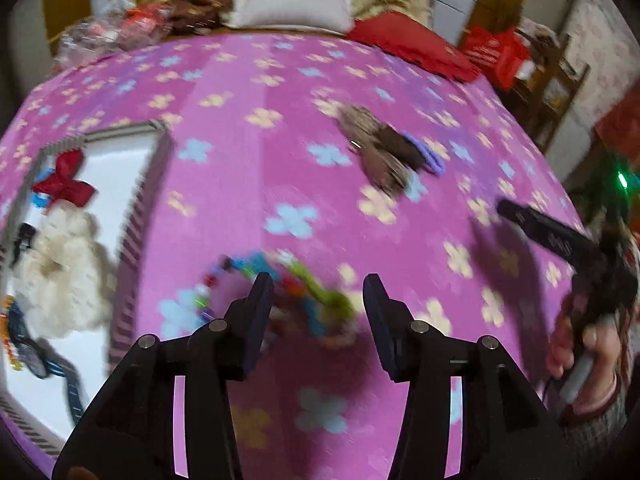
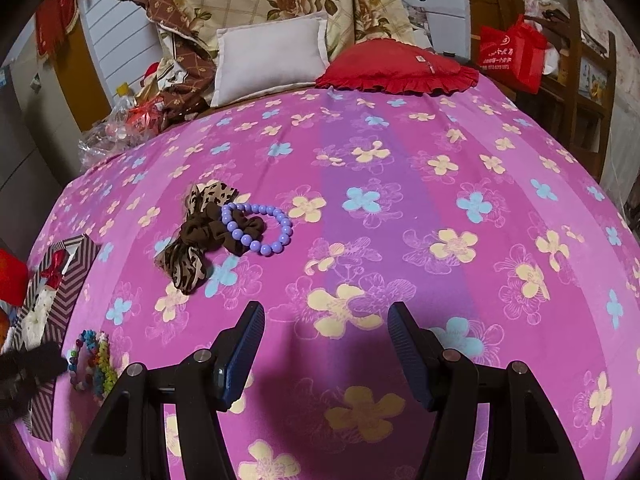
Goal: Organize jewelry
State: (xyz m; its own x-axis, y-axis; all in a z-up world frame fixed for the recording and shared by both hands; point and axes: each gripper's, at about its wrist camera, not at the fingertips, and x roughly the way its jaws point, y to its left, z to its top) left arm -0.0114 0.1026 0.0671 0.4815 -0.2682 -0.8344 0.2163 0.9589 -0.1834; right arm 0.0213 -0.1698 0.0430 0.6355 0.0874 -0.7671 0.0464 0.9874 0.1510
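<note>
The left gripper [image 1: 318, 294] hangs spread wide right over the colourful bracelet [image 1: 280, 292] on the bedspread [image 1: 320, 80], just beside the box [image 1: 132, 240]. The bracelet looks light, floppy and bead-slippery, so pinching across one strand seems best. The right gripper [image 2: 326, 316] is also spread, holding nothing.

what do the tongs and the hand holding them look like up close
Both tongs are black plastic frames with round silver pins at the joints. The left tongs and right tongs carry dark blue ribbed pads inside the tips. The bare right hand grips a grey handle; its sleeve looks reddish and patterned, with a pink cuff.
</note>
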